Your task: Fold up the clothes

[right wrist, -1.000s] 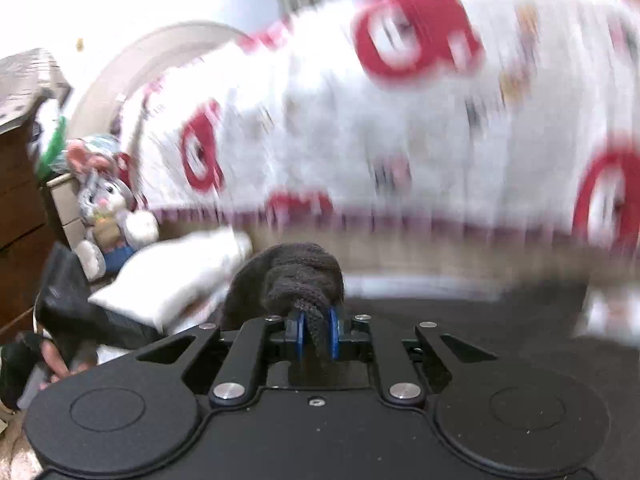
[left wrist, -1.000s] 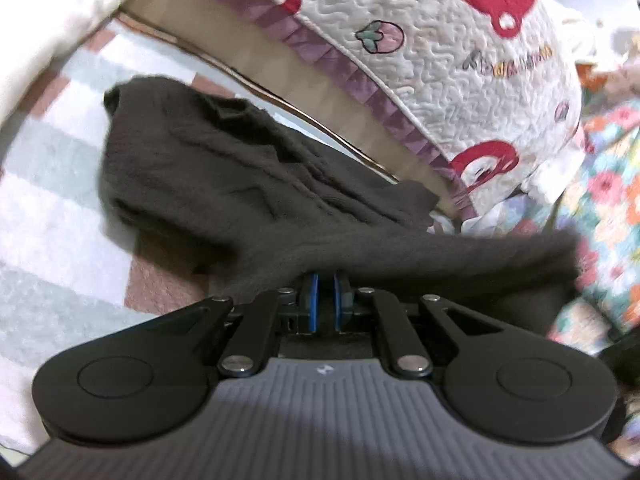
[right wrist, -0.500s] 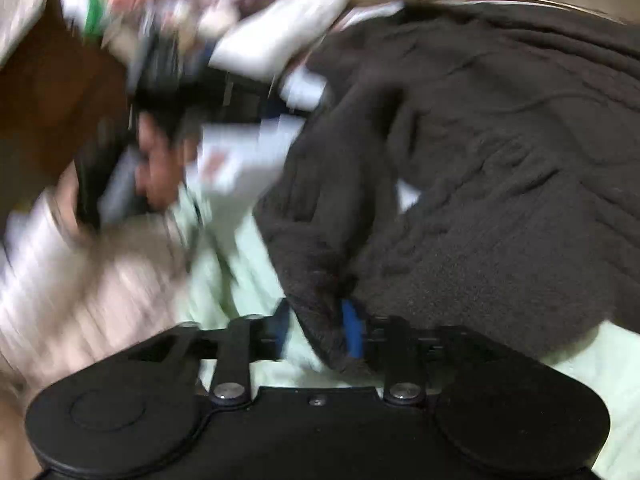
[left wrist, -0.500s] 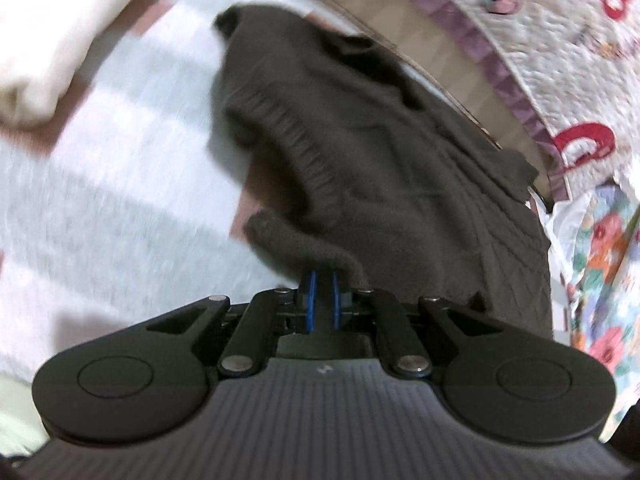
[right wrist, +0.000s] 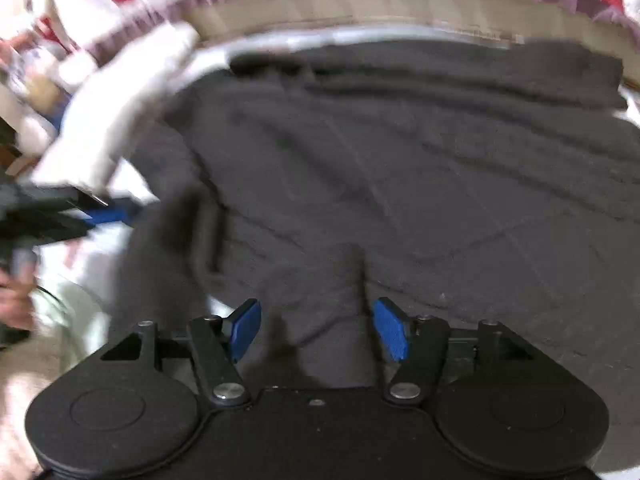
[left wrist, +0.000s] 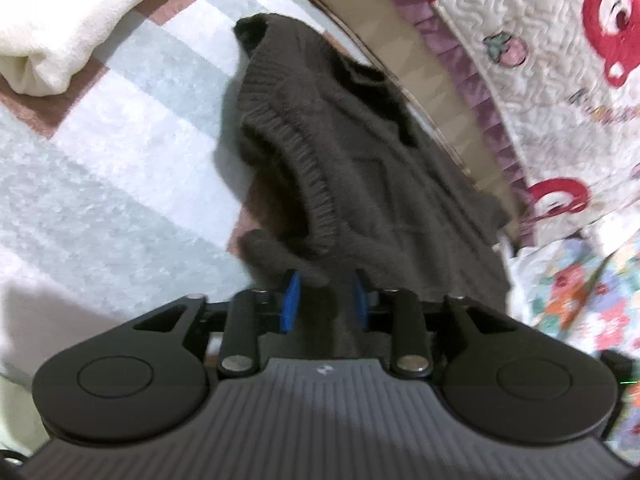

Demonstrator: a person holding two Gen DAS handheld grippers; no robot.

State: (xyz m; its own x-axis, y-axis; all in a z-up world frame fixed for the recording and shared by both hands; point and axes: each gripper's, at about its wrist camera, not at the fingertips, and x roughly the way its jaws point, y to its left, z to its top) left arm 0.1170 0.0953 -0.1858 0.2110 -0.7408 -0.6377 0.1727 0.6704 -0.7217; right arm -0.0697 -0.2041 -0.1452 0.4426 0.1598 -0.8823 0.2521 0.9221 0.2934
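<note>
Your left hand-held gripper (left wrist: 325, 294) is opening: its blue pads (left wrist: 291, 300) stand apart with a fold of the dark brown sweater (left wrist: 360, 168) between them, and the pads no longer press on the knit. The sweater lies spread on the bed (left wrist: 100, 184), on a sheet checked in pale blue, white and reddish brown. It reaches from your gripper up toward the far edge of the bed, where a tan strip and a quilt (left wrist: 540, 52) with a purple frill and red prints stand. The ribbed hem runs in a curve down the sweater's left side, and one small tip of knit lies just before the left pad. A folded cream cloth (left wrist: 68, 20) sits at the bed's upper left corner, well apart from the sweater.

Your right hand-held gripper (right wrist: 320, 330) is also opening. Its pads (right wrist: 390, 330) are wide apart, and a raised hump of the same sweater (right wrist: 400, 168) stands between them without either pad touching it. The view there is blurred. At its left edge you can see the other gripper's blue tips and a hand (right wrist: 16, 304).
</note>
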